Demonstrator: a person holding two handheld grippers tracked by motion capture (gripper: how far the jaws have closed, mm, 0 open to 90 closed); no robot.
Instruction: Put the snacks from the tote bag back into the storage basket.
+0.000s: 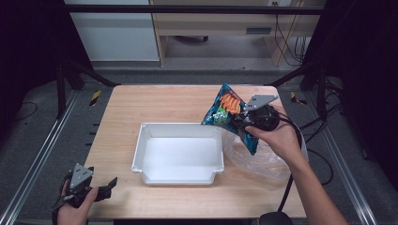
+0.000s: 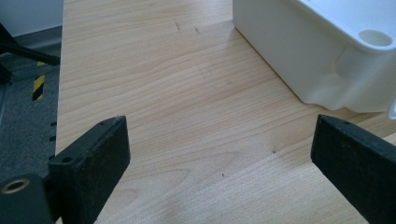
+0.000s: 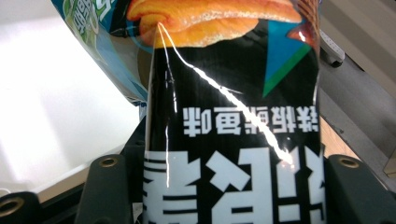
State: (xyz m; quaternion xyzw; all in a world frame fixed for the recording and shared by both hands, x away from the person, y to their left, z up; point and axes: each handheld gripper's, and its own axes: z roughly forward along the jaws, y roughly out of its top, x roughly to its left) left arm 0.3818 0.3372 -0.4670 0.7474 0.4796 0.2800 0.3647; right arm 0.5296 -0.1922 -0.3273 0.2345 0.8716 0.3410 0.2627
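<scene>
- Holding a snack bag (image 1: 228,114) clamped in the right gripper (image 1: 244,118), tilted just above the white tray's (image 1: 178,168) far right corner
- Left gripper (image 1: 109,186) rests spread apart on the tabletop (image 1: 155,101), empty

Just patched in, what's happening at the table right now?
The person's right tongs are shut on a snack bag, holding it in the air at the right rim of the white tray, above a clear plastic bag on the wooden table. The tray looks empty. The left tongs sit open and idle at the table's near left corner, holding nothing.
</scene>
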